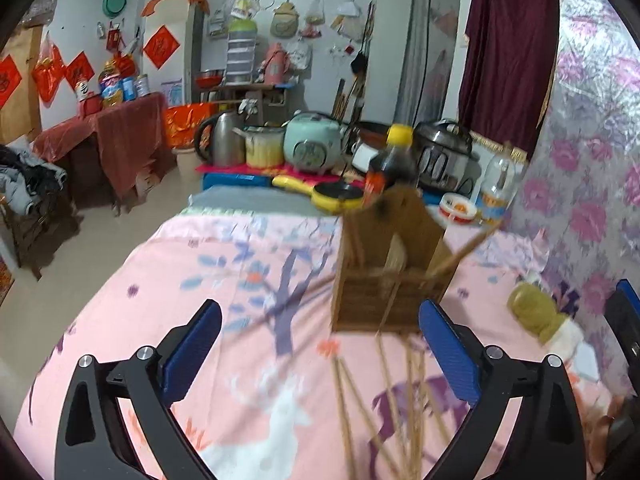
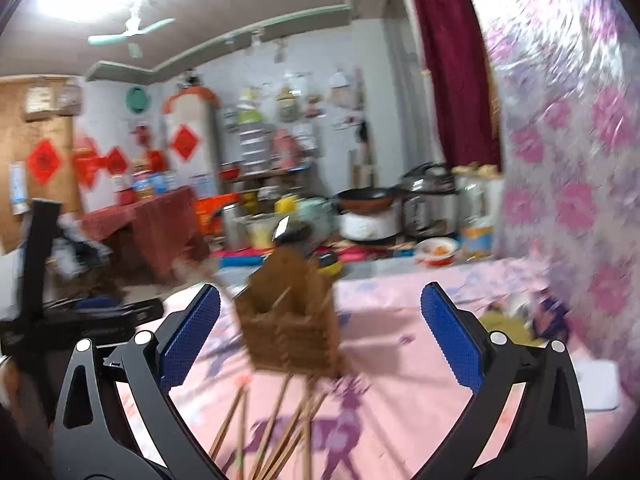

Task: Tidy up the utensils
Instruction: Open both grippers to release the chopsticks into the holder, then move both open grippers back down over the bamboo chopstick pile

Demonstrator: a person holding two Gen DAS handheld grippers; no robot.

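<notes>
Both tools stand wide apart with nothing between their blue pads: the left tool (image 1: 320, 356) and the right tool (image 2: 320, 344). Loose chopsticks (image 1: 384, 412) lie scattered on the pink worktop (image 1: 240, 380) near its front edge. Just beyond them the wooden utensil holder (image 1: 390, 264) stands toward the right edge, with a few chopsticks leaning in it.

A brown wooden holder (image 1: 390, 280) stands upright, some chopsticks inside; loose chopsticks (image 1: 384, 408) lie scattered just near of it.
</notes>
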